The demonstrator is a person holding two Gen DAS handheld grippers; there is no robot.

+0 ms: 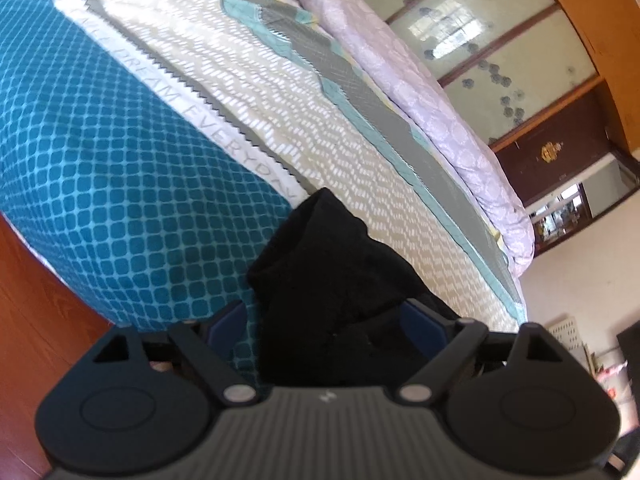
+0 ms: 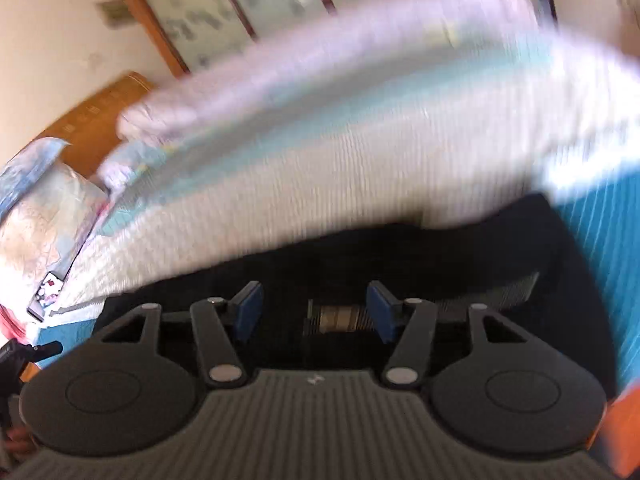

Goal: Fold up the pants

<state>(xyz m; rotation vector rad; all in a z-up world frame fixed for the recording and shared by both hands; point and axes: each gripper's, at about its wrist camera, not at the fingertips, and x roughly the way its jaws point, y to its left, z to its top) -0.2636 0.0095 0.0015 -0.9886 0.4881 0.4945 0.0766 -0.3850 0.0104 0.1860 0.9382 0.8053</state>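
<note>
The bed filled both views, its cover teal-checked toward one side and pale with white dashes across the middle, a lilac quilt bunched along the far edge. The black pants lay on the cover near the near edge, over the seam between the teal and the pale parts, with one bunched end rising between the left gripper's fingers. In the right wrist view, which was blurred, the pants spread dark across the cover just ahead of the tool, a grey waistband showing.

The left gripper stood wide, cloth between its blue pads but not visibly pinched. The right gripper stood about half open above the fabric, holding nothing.

The step in hand seemed to be the taking or releasing of a fold's edge. The next move would likely call for both tools to close on matching edges and carry them over evenly, keeping the cloth flat.
</note>
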